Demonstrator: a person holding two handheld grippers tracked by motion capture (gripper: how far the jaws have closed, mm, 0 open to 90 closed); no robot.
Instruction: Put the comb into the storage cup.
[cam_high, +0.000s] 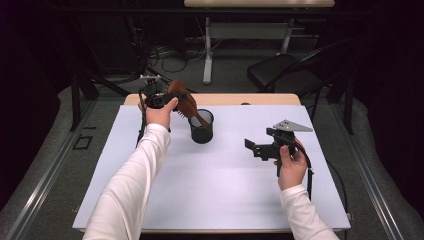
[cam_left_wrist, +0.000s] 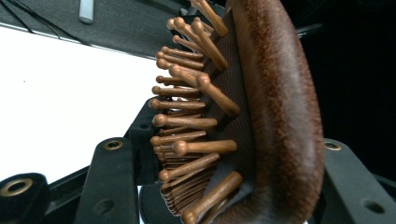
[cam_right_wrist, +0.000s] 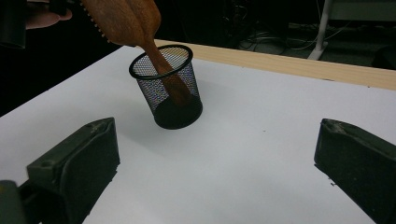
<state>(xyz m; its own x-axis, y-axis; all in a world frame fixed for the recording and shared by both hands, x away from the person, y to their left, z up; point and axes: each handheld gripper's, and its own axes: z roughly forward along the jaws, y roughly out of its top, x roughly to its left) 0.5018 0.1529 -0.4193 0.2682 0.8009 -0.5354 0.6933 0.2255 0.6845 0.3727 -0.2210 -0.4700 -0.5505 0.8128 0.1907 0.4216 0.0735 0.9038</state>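
Note:
A brown wooden hairbrush (cam_high: 184, 101) is tilted, its handle end down inside a black mesh cup (cam_high: 201, 127) that stands on the white table top (cam_high: 225, 190). My left gripper (cam_high: 170, 98) is shut on the brush head behind and left of the cup. In the left gripper view the brush (cam_left_wrist: 275, 107) sits between the two jaws of the left gripper (cam_left_wrist: 222, 149), bristles facing left. My right gripper (cam_high: 253, 148) is held at the right of the table, open, pointing toward the cup. The right gripper (cam_right_wrist: 219, 158) has nothing between its fingers, and the cup (cam_right_wrist: 170, 88) with the brush (cam_right_wrist: 135, 23) lies ahead of it.
A wooden table edge (cam_high: 225, 99) runs along the back of the white top. Behind it stand a black chair (cam_high: 282, 72) and the legs of another table (cam_high: 207, 55). Cables trail on the floor.

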